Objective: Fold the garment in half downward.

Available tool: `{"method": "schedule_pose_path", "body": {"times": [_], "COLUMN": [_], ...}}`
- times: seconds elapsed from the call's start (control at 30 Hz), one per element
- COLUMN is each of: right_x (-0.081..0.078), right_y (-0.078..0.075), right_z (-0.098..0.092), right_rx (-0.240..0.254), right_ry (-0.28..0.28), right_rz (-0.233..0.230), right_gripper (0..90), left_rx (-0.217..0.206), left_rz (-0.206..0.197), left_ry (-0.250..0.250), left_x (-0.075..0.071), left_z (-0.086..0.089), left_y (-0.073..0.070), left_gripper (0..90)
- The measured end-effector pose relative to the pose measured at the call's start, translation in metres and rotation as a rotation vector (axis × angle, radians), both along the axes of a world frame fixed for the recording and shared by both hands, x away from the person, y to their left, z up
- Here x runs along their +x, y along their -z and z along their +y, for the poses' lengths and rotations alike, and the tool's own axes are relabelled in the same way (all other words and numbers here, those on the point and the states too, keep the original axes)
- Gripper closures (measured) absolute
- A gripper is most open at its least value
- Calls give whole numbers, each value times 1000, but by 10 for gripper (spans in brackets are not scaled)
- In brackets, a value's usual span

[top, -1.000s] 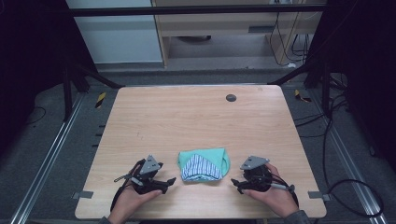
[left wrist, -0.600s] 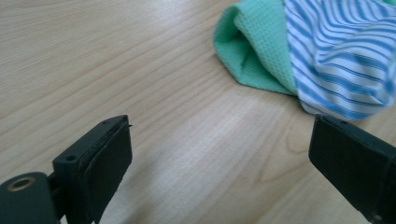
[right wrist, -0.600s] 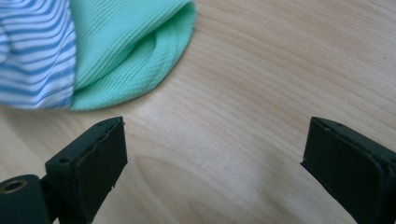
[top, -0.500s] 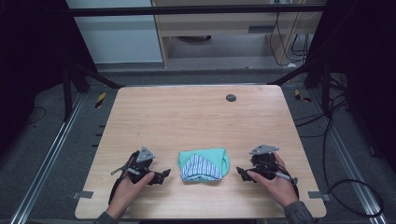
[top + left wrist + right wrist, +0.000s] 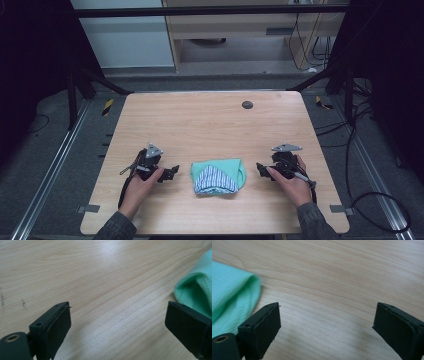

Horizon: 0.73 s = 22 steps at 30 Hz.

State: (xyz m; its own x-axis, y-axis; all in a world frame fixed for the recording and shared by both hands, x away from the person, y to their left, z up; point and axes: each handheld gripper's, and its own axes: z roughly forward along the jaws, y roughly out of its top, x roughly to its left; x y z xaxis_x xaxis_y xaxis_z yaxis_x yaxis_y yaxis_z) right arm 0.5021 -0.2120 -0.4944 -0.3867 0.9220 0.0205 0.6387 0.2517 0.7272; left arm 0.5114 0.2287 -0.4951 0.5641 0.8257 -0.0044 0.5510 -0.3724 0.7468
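A folded mint-green cloth (image 5: 218, 175) with a blue-and-white striped part on top lies near the front middle of the wooden table (image 5: 210, 125). My left gripper (image 5: 171, 173) rests low to the cloth's left, open, jaws pointing at it with bare wood between them (image 5: 117, 332); the green cloth edge (image 5: 197, 287) shows beside its right jaw. My right gripper (image 5: 260, 169) sits to the cloth's right, open, nothing between its jaws (image 5: 325, 330); the cloth fold (image 5: 232, 297) lies by its left jaw.
A small dark round disc (image 5: 247, 104) sits at the table's far right. Metal frame rails (image 5: 60, 160) run along both sides of the table, with cables (image 5: 370, 200) on the floor at the right. A cabinet (image 5: 235, 25) stands behind the table.
Both hands have drawn outward and slightly away from the cloth, the left gripper to the left and the right gripper to the right. The cloth has stayed in place.
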Motion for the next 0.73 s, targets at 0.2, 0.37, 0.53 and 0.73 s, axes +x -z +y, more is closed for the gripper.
{"method": "schedule_pose_path", "body": {"times": [0.2, 0.37, 0.53, 0.73], "right_x": [4, 10, 14, 13], "right_y": [4, 13, 18, 18], "right_z": [0, 2, 5, 7], "right_rx": [8, -6, -27, -24], "right_ry": [43, 110, 143, 167], "right_rz": [-4, 8, -6, -1], "right_gripper": [77, 81, 8, 2], "left_rx": [11, 0, 12, 44], "left_rz": [3, 11, 14, 18], "left_ry": [-23, -31, -55, -47], "left_x": [6, 10, 13, 12], "left_z": [2, 2, 2, -1], "left_y": [6, 10, 12, 13], "left_gripper": [64, 65, 67, 27]}}
